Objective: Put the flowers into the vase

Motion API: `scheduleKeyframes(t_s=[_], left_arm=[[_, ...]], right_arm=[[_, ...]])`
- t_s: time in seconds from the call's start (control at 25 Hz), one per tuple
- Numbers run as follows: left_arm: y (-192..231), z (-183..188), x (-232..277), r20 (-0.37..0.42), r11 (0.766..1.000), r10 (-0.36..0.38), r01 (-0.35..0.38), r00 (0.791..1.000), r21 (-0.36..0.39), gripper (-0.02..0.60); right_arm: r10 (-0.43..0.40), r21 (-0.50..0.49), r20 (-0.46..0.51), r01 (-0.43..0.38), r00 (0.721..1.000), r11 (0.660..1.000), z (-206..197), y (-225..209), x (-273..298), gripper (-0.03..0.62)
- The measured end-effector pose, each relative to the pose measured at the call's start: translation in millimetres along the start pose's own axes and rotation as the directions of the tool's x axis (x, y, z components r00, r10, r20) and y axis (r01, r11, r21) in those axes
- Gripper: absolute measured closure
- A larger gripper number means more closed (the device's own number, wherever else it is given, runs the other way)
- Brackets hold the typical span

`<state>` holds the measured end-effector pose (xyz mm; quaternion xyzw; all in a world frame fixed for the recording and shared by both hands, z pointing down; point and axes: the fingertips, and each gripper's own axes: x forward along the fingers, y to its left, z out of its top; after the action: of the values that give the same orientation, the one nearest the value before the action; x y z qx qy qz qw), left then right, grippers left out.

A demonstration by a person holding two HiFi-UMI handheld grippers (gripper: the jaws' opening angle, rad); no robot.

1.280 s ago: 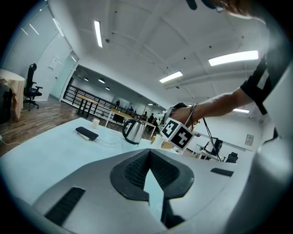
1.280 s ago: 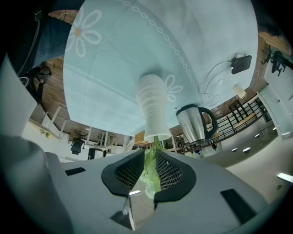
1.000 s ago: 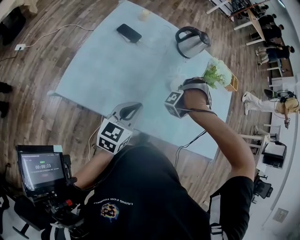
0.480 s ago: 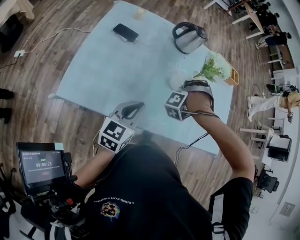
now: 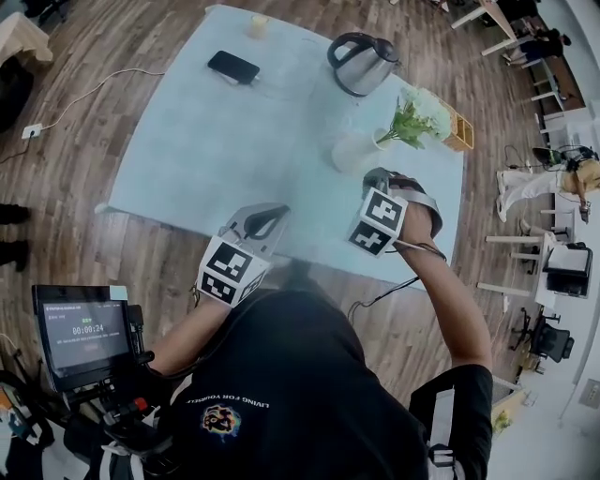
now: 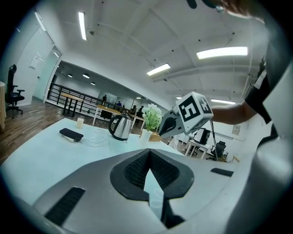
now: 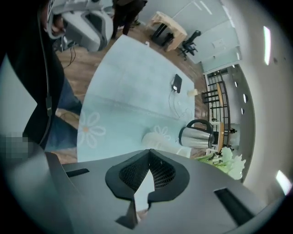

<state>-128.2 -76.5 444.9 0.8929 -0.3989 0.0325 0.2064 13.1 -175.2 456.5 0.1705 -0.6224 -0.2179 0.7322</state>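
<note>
**Where are you working?**

At a pale blue counter printed with white daisies. It stands on a wood plank floor in a big open office. There are strip lights overhead, desks and chairs farther off, and a few people in the distance. One small screen sits low at my left side.

**What is on the counter, counted?**

- one black phone
- one small pale cup at the far corner
- one steel kettle
- one white vase
- one bunch of flowers
- one yellow slatted box at the right edge

**Where are the flowers?**

They are already in the vase. The stems go into its mouth, and the white and green heads lean right, towards the box. The vase stands in the right part of the counter, between the kettle and my right gripper. I cannot tell what the kettle, the cup or the box hold.

**And your jaws?**

Both pairs are closed, with nothing between them. The right gripper tilts downward on the near side of the vase, close to it but apart. My left gripper is at the near edge of the counter, pointing across it, well apart from the vase.
</note>
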Motion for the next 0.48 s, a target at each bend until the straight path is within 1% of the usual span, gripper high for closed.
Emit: scheduleKeyframes(t_s=[0.08, 0.12, 0.16, 0.24, 0.28, 0.36, 0.44, 0.48], left_arm=[[-2.2, 1.1, 0.3, -0.005, 1.0, -0.008, 0.008, 1.0, 0.007, 0.574], [-3.1, 1.8, 0.7, -0.008, 1.0, -0.01, 0.011, 1.0, 0.009, 0.574], [-4.1, 2.5, 1.1, -0.01, 1.0, -0.013, 0.013, 1.0, 0.012, 0.574], [-5.8, 4.1, 1.8, -0.016, 1.0, -0.016, 0.016, 1.0, 0.015, 0.574], [-6.0, 4.9, 2.1, -0.019, 1.0, -0.016, 0.016, 1.0, 0.017, 0.574], [-6.1, 6.7, 2.6, -0.024, 1.0, -0.014, 0.015, 1.0, 0.019, 0.574], [-6.0, 9.0, 4.0, -0.029, 1.0, -0.012, 0.012, 1.0, 0.022, 0.574], [-5.9, 10.3, 5.4, -0.031, 1.0, -0.011, 0.011, 0.999, 0.024, 0.574]], right_arm=[[-0.001, 0.138, 0.103, -0.013, 0.995, 0.99, 1.9, 2.4, -12.0, 0.574], [-0.008, 0.211, 0.158, -0.026, 0.987, 0.977, 3.3, 2.9, -19.2, 0.574], [-0.02, 0.284, 0.214, -0.043, 0.977, 0.958, 4.3, 3.2, -26.8, 0.574], [-0.056, 0.426, 0.319, -0.091, 0.946, 0.9, 4.7, 3.9, -41.6, 0.574], [-0.078, 0.492, 0.368, -0.123, 0.927, 0.862, 4.5, 4.3, -48.2, 0.574], [-0.133, 0.605, 0.451, -0.193, 0.883, 0.772, 2.3, 3.5, -61.1, 0.574], [-0.212, 0.698, 0.505, -0.251, 0.836, 0.671, -4.9, -1.5, -72.7, 0.574], [-0.256, 0.738, 0.524, -0.282, 0.812, 0.614, -10.2, -4.8, -77.5, 0.574]])
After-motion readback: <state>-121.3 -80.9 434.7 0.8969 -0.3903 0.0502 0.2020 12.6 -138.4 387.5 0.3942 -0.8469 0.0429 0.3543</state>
